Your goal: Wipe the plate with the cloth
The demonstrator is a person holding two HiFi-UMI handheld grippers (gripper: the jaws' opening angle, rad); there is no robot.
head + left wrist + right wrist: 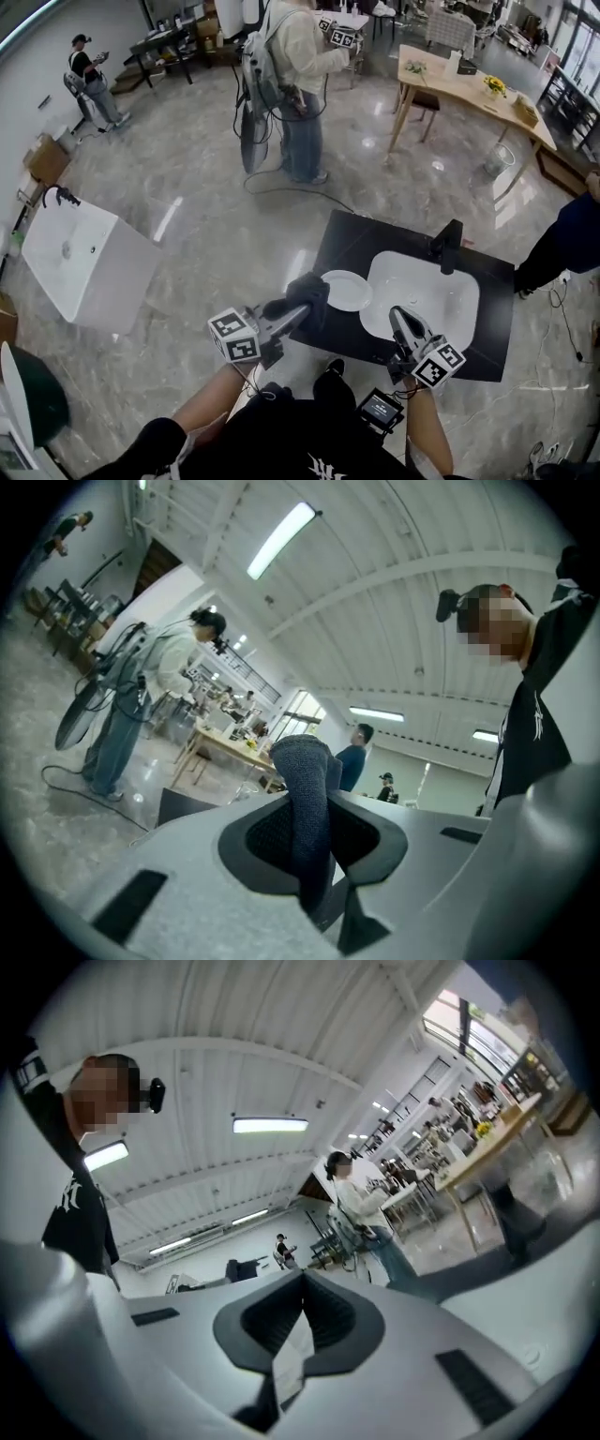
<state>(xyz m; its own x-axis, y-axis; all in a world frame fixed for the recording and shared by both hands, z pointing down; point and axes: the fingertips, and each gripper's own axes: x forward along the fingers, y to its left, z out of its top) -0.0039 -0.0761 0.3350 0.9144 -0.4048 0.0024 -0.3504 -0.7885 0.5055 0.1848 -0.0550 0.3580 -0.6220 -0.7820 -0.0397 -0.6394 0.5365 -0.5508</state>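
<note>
We see a black rectangular counter [347, 246] carrying a white oval sink [450, 323], which is our landmark. A long wooden table [464, 86] stands well behind the sink. A white square basin unit [89, 267] sits far to the sink's left on the grey marble floor [206, 197]. A person in a pale jacket and jeans [302, 80] stands behind-left of the sink. A black faucet [448, 246] is at the sink's back rim.

The round white plate [349, 290] lies flat on the counter, just left of the sink. The dark grey knitted cloth [307, 291] is at the plate's left edge, on the side away from the sink. We can't tell whether cloth and plate touch.

The left gripper [298, 314] is left of the sink and aimed at the plate. Its own view shows the jaws clamped on the cloth [305, 827], which bunches up past the tips.

The right gripper [397, 317] is above the sink's front-left part. Its jaws are together at the tips with nothing between them.
</note>
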